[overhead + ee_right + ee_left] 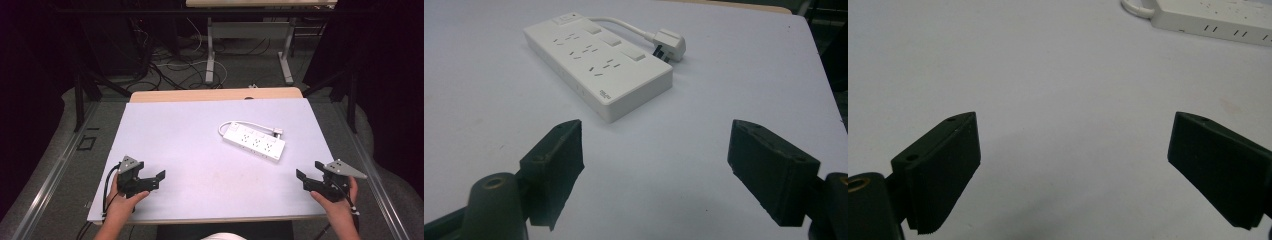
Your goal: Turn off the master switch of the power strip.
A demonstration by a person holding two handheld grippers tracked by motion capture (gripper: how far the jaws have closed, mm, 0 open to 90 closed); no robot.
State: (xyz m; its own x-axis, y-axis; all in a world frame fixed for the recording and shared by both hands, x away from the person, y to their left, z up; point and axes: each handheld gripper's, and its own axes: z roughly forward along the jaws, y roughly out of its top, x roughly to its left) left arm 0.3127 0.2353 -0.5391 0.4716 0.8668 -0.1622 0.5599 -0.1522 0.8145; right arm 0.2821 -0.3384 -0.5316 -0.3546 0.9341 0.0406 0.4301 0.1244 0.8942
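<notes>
1. White power strip point(254, 142) lies flat, right of centre on the worktop point(190, 165), long axis slanting from far-left to near-right edge; cord and plug point(276, 132) curl along its far side.
2. Right hand-held gripper point(309, 173), near-right corner: jaws wide, empty, nearer; strip ahead-left.
3. Left hand-held gripper point(152, 178), near-left corner: jaws wide, empty, well apart.

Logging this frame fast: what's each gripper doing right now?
Left gripper: open, holding nothing.
Right gripper: open, holding nothing, short of the power strip.

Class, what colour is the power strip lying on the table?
White, cable and plug included; the power strip shows best in the right gripper view.
</notes>
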